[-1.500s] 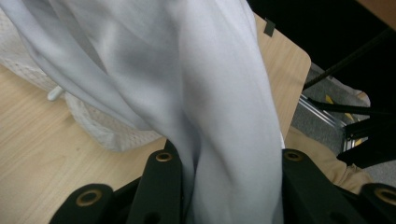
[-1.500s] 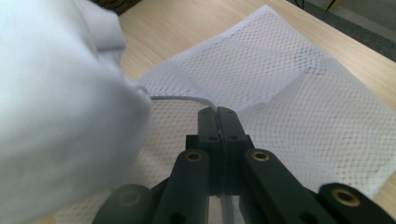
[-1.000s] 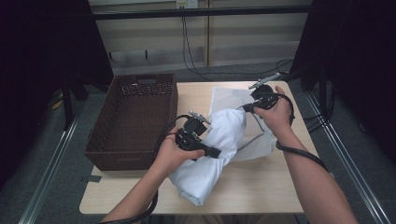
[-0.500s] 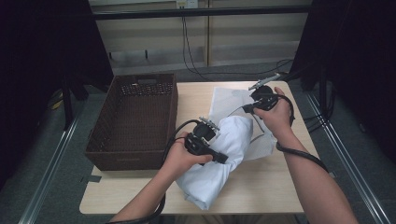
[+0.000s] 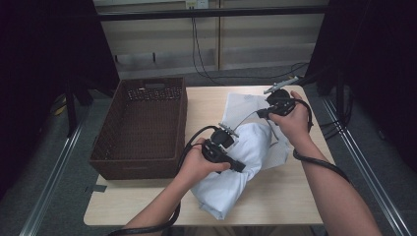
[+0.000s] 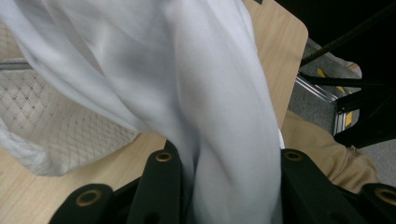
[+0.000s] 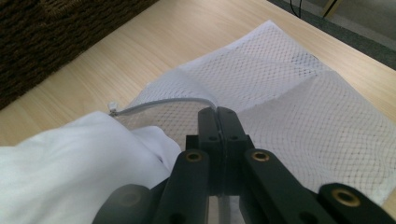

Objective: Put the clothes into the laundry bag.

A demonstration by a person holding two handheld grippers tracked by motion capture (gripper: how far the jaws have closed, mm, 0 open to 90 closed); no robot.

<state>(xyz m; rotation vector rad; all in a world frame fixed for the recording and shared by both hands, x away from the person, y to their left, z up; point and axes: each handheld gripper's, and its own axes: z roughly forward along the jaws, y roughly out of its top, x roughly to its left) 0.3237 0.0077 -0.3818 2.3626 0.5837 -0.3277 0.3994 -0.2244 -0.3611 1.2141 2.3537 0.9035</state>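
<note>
Compared with a second ago, my left tool [image 5: 231,158] has travelled with the white garment [image 5: 231,182] across the worktop [image 5: 290,196], away from the brown wicker basket [image 5: 140,128] and toward the mesh laundry bag [image 5: 241,105], and it has come a little lower; my right tool [image 5: 268,112] has not moved and keeps the edge of the bag lifted. I judge this means that the garment is being fed into the mouth of the bag, and that this step is only partly done: much of the cloth still lies outside, hanging toward the near edge of the worktop. The left tool is clamped on a thick bundle of the garment [image 6: 224,140]; in the left gripper view the cloth fills the space between both black jaws, which stand fairly far apart because of it. The right tool [image 7: 218,116] has its jaws pressed fully together, and they pinch the netting of the bag [image 7: 299,107] just beside the zipper cord [image 7: 163,105]. My left forearm comes in from the near edge and the hand points the tool diagonally toward the bag; my right arm reaches further over the worktop, with the wrist bent so that the tool looks back toward the left hand. The bag lies flat at the far right part of the worktop, beside the basket but apart from it.
</note>
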